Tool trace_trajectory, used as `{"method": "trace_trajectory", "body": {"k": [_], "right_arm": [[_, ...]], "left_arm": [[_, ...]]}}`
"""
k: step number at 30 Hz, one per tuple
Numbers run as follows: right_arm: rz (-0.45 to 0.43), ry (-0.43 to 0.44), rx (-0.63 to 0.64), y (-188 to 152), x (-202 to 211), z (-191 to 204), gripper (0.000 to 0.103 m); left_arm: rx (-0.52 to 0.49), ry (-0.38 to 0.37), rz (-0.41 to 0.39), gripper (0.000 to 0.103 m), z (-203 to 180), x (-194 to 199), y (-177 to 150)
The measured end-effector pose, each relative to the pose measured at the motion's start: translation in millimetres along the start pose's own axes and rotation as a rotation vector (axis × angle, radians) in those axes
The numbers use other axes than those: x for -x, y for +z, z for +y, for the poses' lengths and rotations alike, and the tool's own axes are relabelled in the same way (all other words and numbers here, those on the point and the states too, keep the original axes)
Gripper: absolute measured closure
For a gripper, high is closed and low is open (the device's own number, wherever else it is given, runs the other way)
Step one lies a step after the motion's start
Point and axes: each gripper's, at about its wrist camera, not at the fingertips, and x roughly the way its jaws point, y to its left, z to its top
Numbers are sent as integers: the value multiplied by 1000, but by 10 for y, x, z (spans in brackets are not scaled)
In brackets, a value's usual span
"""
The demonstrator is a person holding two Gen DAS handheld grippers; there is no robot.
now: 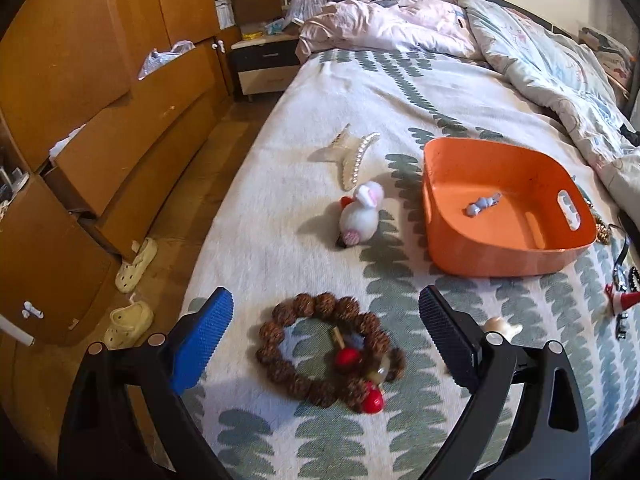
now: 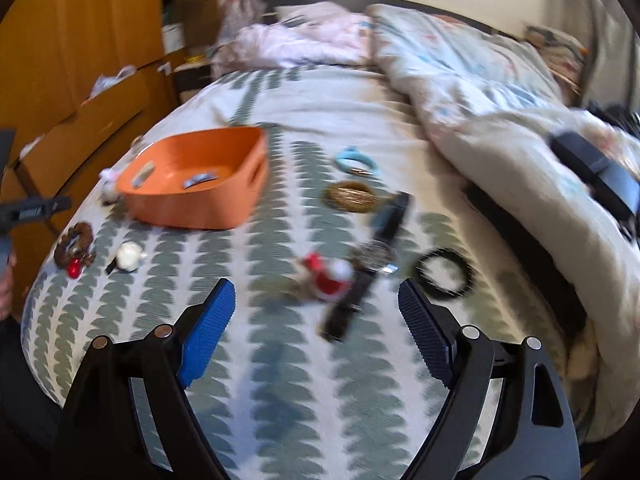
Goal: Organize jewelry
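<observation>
Left wrist: bead bracelet [image 1: 326,350] between wide left tongs [image 1: 326,338]; untouched.

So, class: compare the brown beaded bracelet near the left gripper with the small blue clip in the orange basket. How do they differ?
The brown beaded bracelet is a large open ring; the blue clip is small and elongated. The bracelet lies on the bedspread; the clip lies inside the orange basket. The bracelet carries red charms; the clip shows none. Neither is gripped.

Soft daylight; right wrist view motion-blurred, both fisheye-warped at edges.
</observation>
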Motion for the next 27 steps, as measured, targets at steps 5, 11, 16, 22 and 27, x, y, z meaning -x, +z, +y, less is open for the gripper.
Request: {"method": "trace_trajectory", "body": {"k": [5,11,16,22,27], "right_arm": [[-14,-8,-115,-13,119,-381,18],[8,33,-61,-26,90,25,7],[25,36,-23,-104,22,432,3],[98,19,-27,-166,-104,499,3],[86,12,-38,-216,-54,497,3]], "left_arm": [[13,-21,-14,10,46,41,-57],[-11,4,-59,10,-77,163,-93],[-33,5,-69,6,-203,229,-171],[-7,-36,-35,6,-205,200,-248],[10,-32,-36,6,-187,219,-261]]}}
